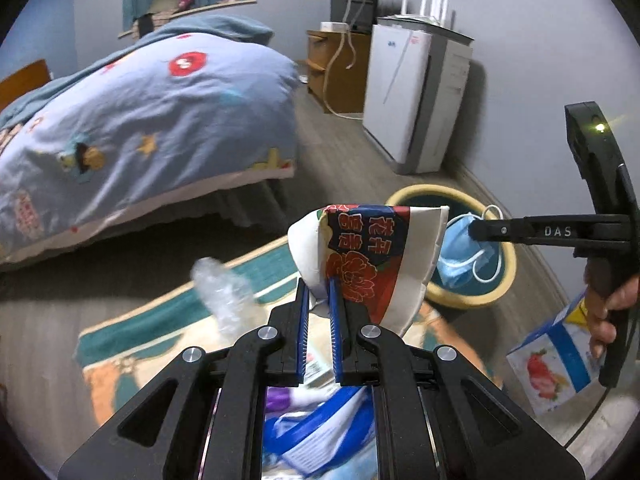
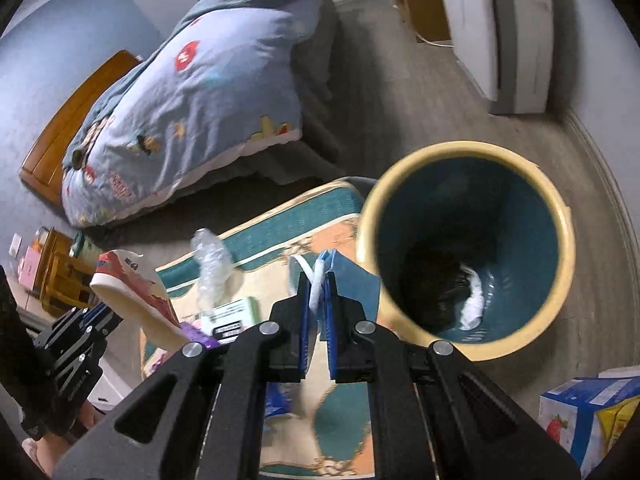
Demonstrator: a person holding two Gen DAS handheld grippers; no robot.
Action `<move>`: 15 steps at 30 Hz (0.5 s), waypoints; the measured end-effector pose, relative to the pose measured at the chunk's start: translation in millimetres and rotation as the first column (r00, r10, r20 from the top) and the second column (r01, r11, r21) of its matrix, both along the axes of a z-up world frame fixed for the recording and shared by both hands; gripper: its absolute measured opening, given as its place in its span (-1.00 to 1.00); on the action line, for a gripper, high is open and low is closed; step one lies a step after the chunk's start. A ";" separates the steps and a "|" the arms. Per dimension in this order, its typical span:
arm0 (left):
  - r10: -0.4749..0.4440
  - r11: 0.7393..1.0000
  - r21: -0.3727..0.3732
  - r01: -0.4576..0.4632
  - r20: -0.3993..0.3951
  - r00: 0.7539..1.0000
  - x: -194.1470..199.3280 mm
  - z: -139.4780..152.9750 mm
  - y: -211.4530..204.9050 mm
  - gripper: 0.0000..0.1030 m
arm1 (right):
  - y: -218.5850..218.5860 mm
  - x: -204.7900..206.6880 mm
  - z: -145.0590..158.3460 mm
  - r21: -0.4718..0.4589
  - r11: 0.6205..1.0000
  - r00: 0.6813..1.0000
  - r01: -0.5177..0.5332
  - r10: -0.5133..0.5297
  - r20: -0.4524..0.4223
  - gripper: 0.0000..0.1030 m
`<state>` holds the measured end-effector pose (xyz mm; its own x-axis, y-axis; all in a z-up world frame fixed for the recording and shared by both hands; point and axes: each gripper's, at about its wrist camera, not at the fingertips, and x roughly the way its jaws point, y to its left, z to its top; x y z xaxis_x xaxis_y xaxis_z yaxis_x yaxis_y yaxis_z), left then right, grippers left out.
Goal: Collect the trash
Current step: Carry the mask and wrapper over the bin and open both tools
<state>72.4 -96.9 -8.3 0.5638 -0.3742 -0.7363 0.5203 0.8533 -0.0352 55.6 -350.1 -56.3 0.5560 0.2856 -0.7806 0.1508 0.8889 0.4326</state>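
My left gripper [image 1: 319, 284] is shut on a crushed paper bowl [image 1: 372, 256] with red flower print, held above the rug; the bowl also shows in the right wrist view [image 2: 132, 284]. My right gripper [image 2: 318, 280] is shut on a blue face mask [image 2: 352, 280] by its white ear loop, just left of the bin. In the left wrist view the right gripper [image 1: 476, 230] holds the mask [image 1: 460, 252] over the bin [image 1: 492, 292]. The bin [image 2: 528, 344] has a yellow rim and teal inside, with a white scrap at its bottom.
A crumpled clear plastic bottle [image 1: 224, 292] and a small white-green box [image 2: 232, 312] lie on the teal and cream rug [image 1: 160, 320]. A strawberry-print carton [image 1: 556, 360] stands right of the rug. The bed [image 1: 140, 120] is behind, a white appliance [image 1: 416, 92] by the wall.
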 end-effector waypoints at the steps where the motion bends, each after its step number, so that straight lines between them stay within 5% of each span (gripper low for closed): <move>1: -0.007 1.000 -0.001 0.007 0.000 1.000 -0.9 -0.8 -6.2 -0.80 | -5.9 -0.3 -1.2 0.000 1.000 1.000 0.010 -0.010 -0.001 -0.87; 15: -0.108 0.993 0.051 0.111 -0.046 0.993 12.2 -36.9 -93.2 -0.79 | -83.9 -7.1 -24.5 -0.023 0.990 0.989 0.138 -0.139 -0.048 -0.87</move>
<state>84.6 -190.1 -45.2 0.4889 -0.3912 -0.7797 0.6097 0.7925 -0.0153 48.5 -434.0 -80.8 0.5501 0.1929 -0.8125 0.2935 0.8662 0.4043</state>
